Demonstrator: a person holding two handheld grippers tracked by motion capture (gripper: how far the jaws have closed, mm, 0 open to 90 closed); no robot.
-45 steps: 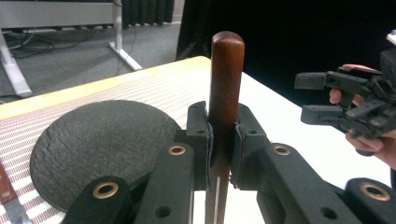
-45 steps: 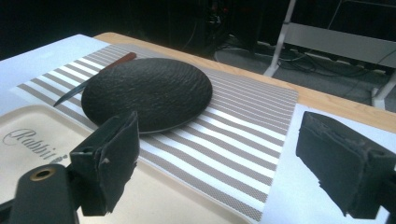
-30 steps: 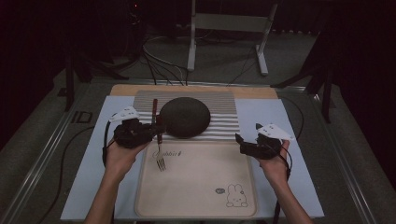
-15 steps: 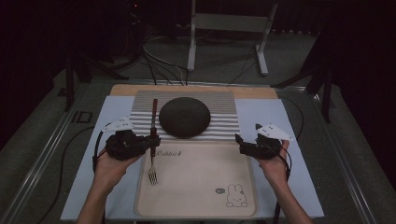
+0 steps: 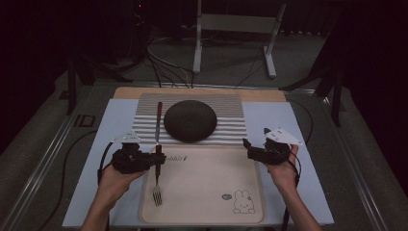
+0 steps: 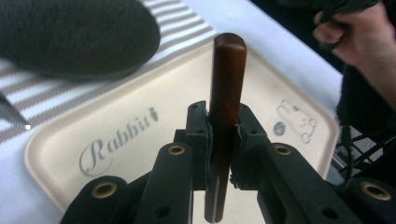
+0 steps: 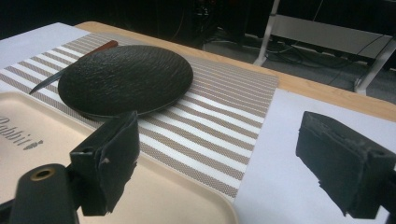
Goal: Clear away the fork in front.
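My left gripper (image 5: 157,156) (image 6: 223,122) is shut on the brown wooden handle of a fork (image 5: 157,190) (image 6: 227,74). The fork hangs over the left side of a beige rabbit-print tray (image 5: 207,192) (image 6: 140,105), tines toward the near edge. A knife (image 5: 158,120) (image 7: 51,80) with a reddish handle lies on the striped mat (image 5: 231,130) (image 7: 210,121), just left of a black round plate (image 5: 190,120) (image 7: 126,79) (image 6: 70,32). My right gripper (image 5: 249,149) (image 7: 224,158) hovers open and empty at the tray's far right corner.
The mat and tray rest on a pale blue sheet (image 5: 279,125) over a wooden table. A metal stand (image 5: 231,29) and cables (image 5: 163,67) lie on the floor beyond the table's far edge. The other hand (image 6: 359,42) appears in the left gripper view.
My left gripper has carried the fork toward the near edge, from beside the plate to over the tray's left side. The right gripper has stayed put.
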